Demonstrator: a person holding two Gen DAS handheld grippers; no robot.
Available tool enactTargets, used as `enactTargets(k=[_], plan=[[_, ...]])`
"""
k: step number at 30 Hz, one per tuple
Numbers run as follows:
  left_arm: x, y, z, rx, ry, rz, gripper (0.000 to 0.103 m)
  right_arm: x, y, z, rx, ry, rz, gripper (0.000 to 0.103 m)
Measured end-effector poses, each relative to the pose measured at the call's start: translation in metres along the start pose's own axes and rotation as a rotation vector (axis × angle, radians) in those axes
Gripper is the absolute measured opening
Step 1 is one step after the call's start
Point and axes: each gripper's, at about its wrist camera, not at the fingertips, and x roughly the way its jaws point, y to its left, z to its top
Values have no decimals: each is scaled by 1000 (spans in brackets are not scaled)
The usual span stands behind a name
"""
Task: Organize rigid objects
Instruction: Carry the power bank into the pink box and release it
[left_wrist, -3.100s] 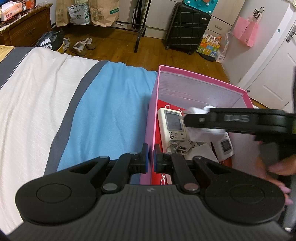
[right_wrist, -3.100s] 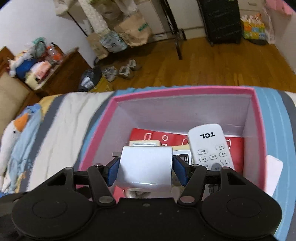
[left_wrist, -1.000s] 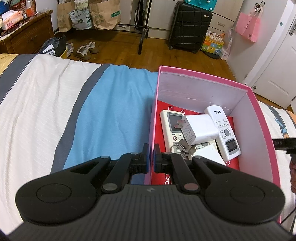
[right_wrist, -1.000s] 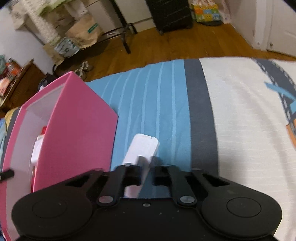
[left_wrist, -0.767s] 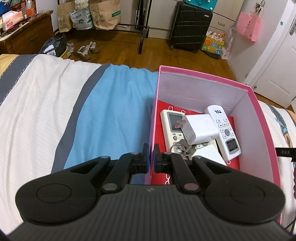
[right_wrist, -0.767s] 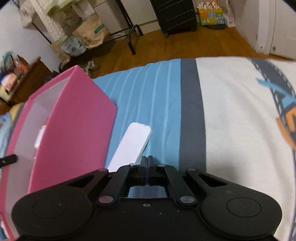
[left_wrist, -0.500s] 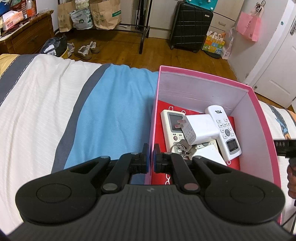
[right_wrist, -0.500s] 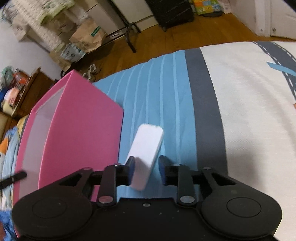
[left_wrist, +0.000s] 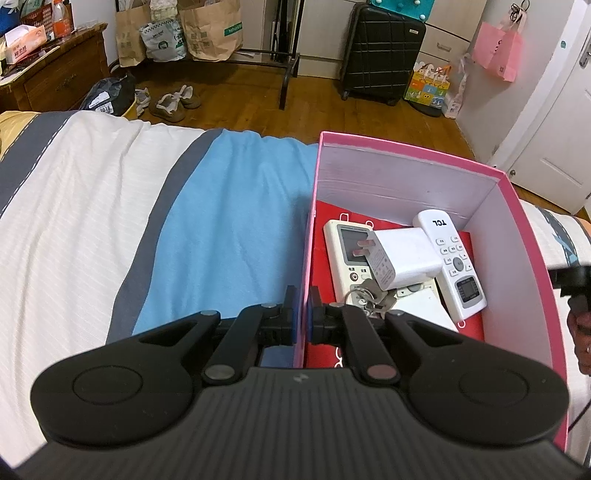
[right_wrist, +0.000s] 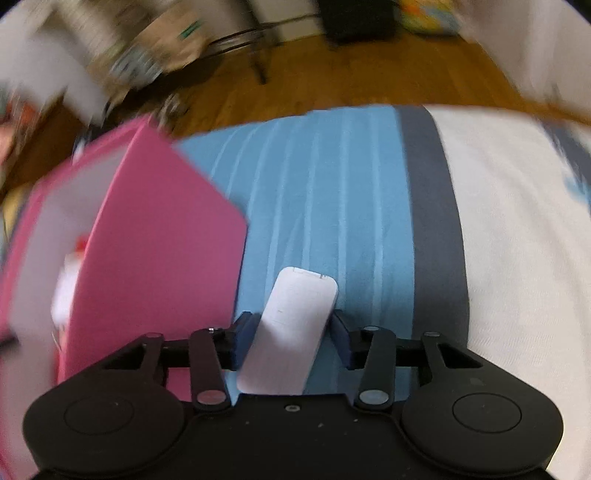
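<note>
White remote between the right gripper's opening jaws, beside the pink box.

The white remote (right_wrist: 291, 332) lies on the blue stripe of the bedspread (right_wrist: 332, 206), low in the frame's centre, between the pads of the right gripper (right_wrist: 291, 332), whose jaws are opening around it. The pink box (right_wrist: 155, 258) stands just left. The left gripper (left_wrist: 303, 314) is clamped on the box's near-left wall.

Beyond the striped white, grey and blue bedspread (left_wrist: 110, 206) we see a warm brown wooden floor (left_wrist: 314, 99), a black hard-shell suitcase (left_wrist: 382, 51) standing on it, brown paper bags (left_wrist: 210, 29) left of the suitcase, and a white door (left_wrist: 554, 140) to its right.
</note>
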Motion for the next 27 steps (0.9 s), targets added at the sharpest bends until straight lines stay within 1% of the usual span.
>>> enactTargets(k=[1,3,7,9,12,13,14,18,20,21,22,23,25,27], plan=[[0,0,0,0,0,1,5,-1,7,-3,-68,-6,-25,48],[0,0,0,-4,0,-3,5,-4,13,-8,-139,-9,-52,47],[0,1,0,0,0,-2,5,-13,15,-20,-249,-3,-55,45],[0,1,0,-1,0,-3,5,-21,17,-29,-326,22,-59,45],[0,1,0,2,-1,-1,5,-32,13,-41,-396,46,-65,46],[0,0,0,4,0,1,5,-35,12,-45,-412,39,-69,52],[0,1,0,2,0,-1,5,-34,11,-51,-422,36,-83,55],[0,1,0,-1,-1,-3,5,-32,11,-69,-415,-68,-102,58],[0,1,0,0,-1,0,5,-32,11,-76,-422,-118,-112,56],[0,1,0,2,-1,0,5,-32,14,-80,-454,-138,-122,50],[0,1,0,6,-1,3,5,-32,19,-84,-500,-151,-131,46],[0,2,0,5,1,2,5,-34,23,-85,-527,-155,-140,46],[1,4,0,-3,6,0,5,-40,28,-86,-523,-154,-162,46],[1,3,0,-2,6,-1,5,-50,30,-92,-525,-182,-172,46]])
